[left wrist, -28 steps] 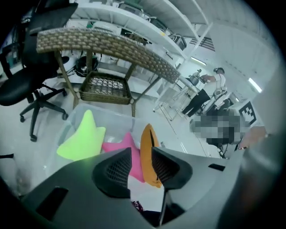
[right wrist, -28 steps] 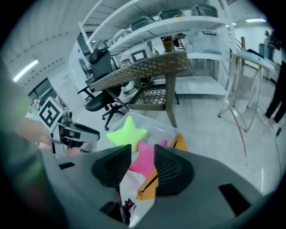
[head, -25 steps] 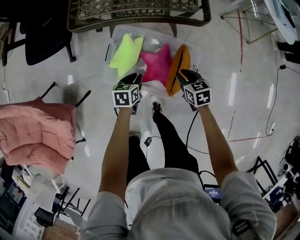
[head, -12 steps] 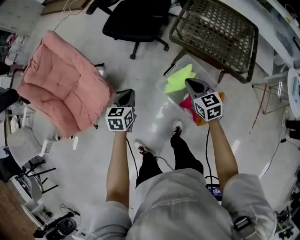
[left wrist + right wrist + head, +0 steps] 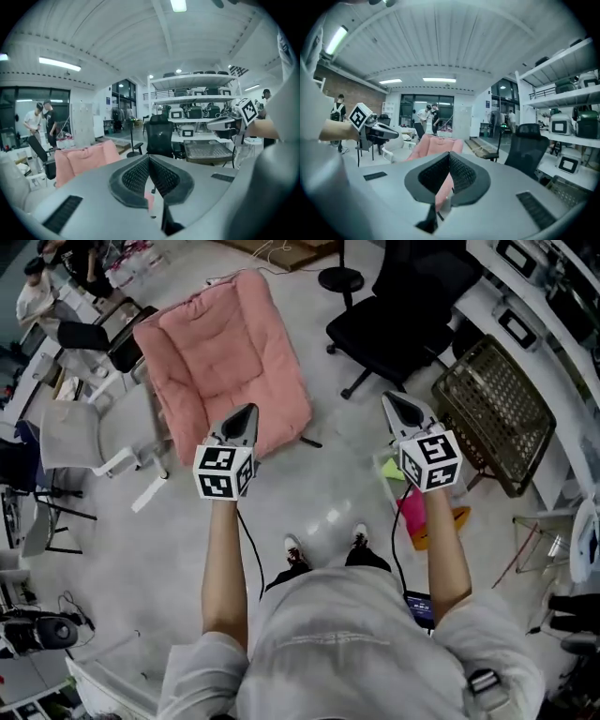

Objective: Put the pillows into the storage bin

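3 pillows (image 5: 412,512) in storage bin (image 5: 382,463)

My right hand-held gripper (image 5: 449,159) has its jaws pressed together, with nothing caught between the pads. Straight past them stands a pink cushioned chair (image 5: 433,145), and its pink also shows through the gap under the jaws. At far left the left hand-held gripper (image 5: 393,133) is held level, its marker cube facing me. A black office chair (image 5: 525,140) stands to the right, in front of shelves (image 5: 567,101) of equipment. Several people (image 5: 429,115) stand far back under the ceiling lights (image 5: 436,80).
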Demonstrator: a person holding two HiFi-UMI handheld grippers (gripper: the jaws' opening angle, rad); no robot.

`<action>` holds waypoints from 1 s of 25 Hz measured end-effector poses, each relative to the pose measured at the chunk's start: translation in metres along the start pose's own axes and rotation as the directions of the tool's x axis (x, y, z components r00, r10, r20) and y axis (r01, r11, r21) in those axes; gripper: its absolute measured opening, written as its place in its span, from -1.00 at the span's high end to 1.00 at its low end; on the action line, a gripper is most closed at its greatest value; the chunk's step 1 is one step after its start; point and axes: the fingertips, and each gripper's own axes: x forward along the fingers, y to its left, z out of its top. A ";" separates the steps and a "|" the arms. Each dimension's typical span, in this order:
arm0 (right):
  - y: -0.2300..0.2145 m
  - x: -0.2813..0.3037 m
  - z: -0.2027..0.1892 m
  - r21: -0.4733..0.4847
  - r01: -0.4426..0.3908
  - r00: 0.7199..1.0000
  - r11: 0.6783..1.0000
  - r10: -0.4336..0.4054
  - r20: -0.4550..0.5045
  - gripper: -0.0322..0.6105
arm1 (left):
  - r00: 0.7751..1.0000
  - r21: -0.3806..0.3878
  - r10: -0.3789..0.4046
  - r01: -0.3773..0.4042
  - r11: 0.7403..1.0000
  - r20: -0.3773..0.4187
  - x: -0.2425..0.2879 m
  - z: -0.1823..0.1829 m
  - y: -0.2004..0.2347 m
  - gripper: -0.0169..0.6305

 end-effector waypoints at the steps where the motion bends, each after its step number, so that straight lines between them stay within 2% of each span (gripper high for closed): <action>1: 0.014 0.006 0.015 -0.019 -0.034 0.999 0.999 0.035 0.016 0.82 | 1.000 0.003 0.020 -0.021 1.000 0.024 -0.013 0.012 0.009 0.91; 5: 0.062 0.030 0.071 -0.122 -0.179 0.978 0.976 0.190 0.090 0.82 | 0.986 -0.003 0.112 -0.112 0.994 0.123 -0.058 0.053 0.038 0.90; 9: 0.097 0.042 0.114 -0.199 -0.233 0.956 0.952 0.262 0.133 0.82 | 0.971 0.045 0.191 -0.199 0.979 0.145 -0.095 0.073 0.058 0.91; 14: 0.106 0.056 0.149 -0.282 -0.222 0.945 0.933 0.277 0.172 0.82 | 0.954 0.069 0.228 -0.246 0.967 0.195 -0.111 0.101 0.068 0.91; 25: 0.102 0.049 0.193 -0.292 -0.214 0.925 0.932 0.290 0.246 0.82 | 0.908 0.085 0.260 -0.303 0.949 0.330 -0.134 0.160 0.067 0.90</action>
